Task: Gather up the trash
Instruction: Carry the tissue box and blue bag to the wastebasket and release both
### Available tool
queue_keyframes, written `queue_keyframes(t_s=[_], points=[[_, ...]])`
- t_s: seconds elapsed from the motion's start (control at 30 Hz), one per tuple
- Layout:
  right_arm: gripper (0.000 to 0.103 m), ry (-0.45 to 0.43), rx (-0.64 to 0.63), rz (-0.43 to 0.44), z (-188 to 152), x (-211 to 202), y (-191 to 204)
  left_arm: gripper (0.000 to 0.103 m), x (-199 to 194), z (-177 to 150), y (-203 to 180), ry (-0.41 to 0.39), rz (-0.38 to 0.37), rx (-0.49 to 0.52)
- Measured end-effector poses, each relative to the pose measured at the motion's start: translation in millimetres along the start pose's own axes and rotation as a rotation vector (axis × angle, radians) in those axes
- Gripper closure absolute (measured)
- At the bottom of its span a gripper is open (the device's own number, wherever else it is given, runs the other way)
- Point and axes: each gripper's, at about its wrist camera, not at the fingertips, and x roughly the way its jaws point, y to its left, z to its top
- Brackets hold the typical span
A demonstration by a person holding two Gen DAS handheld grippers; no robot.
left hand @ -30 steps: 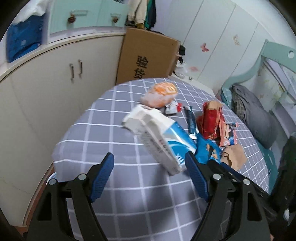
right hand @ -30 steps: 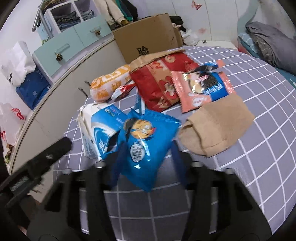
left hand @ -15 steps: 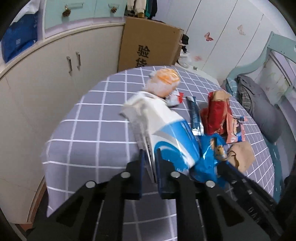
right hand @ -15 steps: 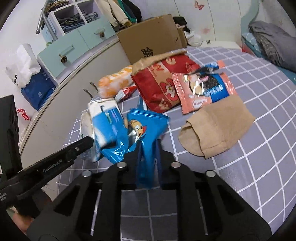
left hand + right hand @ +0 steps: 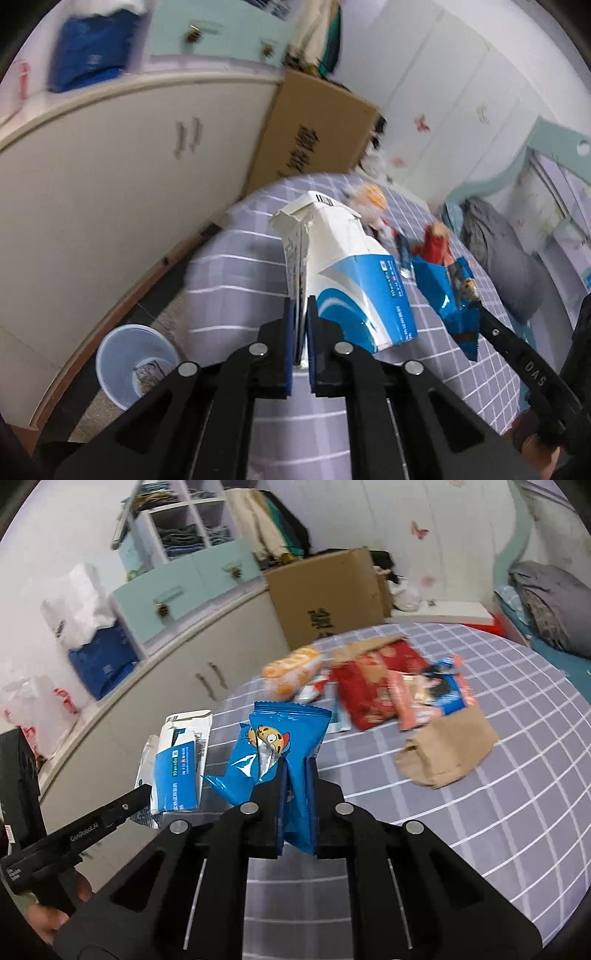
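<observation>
My left gripper (image 5: 301,332) is shut on the edge of a flattened white and blue carton (image 5: 347,266), which is held up over the left edge of the table. On the floor below to the left stands a translucent bin (image 5: 135,365) with a scrap inside. My right gripper (image 5: 295,805) is shut on a crumpled blue snack wrapper (image 5: 284,738), lifted off the checked tablecloth (image 5: 517,775). The right wrist view also shows the carton (image 5: 181,760) in the left gripper (image 5: 147,797), just left of the wrapper. The wrapper (image 5: 443,291) hangs right of the carton.
Still lying on the cloth are an orange packet (image 5: 291,668), a red bag (image 5: 369,679), a pink and blue wrapper (image 5: 428,690) and a brown paper bag (image 5: 447,746). A cardboard box (image 5: 325,594) and a cream cabinet (image 5: 110,184) stand beyond; bedding lies right.
Both grippers closed, the left on the carton and the right on the blue wrapper, and lifted them. The left one swung towards the table's left edge, bringing the bin into view.
</observation>
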Motion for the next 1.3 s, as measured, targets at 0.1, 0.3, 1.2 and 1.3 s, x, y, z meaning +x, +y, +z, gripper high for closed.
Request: queue_keyframes(t_s=[0.1, 0.3, 1.2, 1.3], points=[[0.093, 0.016, -0.048, 0.052, -6.0, 2.9, 35.2, 0.097, -22.1, -5.1, 32.1, -0.039, 0.028, -0.041], [0.093, 0.094, -0.194, 0.171, -35.5, 33.4, 131.3, 0.097, -49.6, -18.3, 120.9, -0.049, 0.132, -0.176], [0.075, 0.544, -0.366, 0.139, -216.6, 282.8, 246.0, 0.097, 63.7, -113.1, 340.8, 0.226, 0.505, -0.422], [0.054, 0.564, -0.346, 0.122, -225.9, 300.8, 244.0, 0.097, 77.0, -122.1, 349.8, 0.263, 0.498, -0.435]])
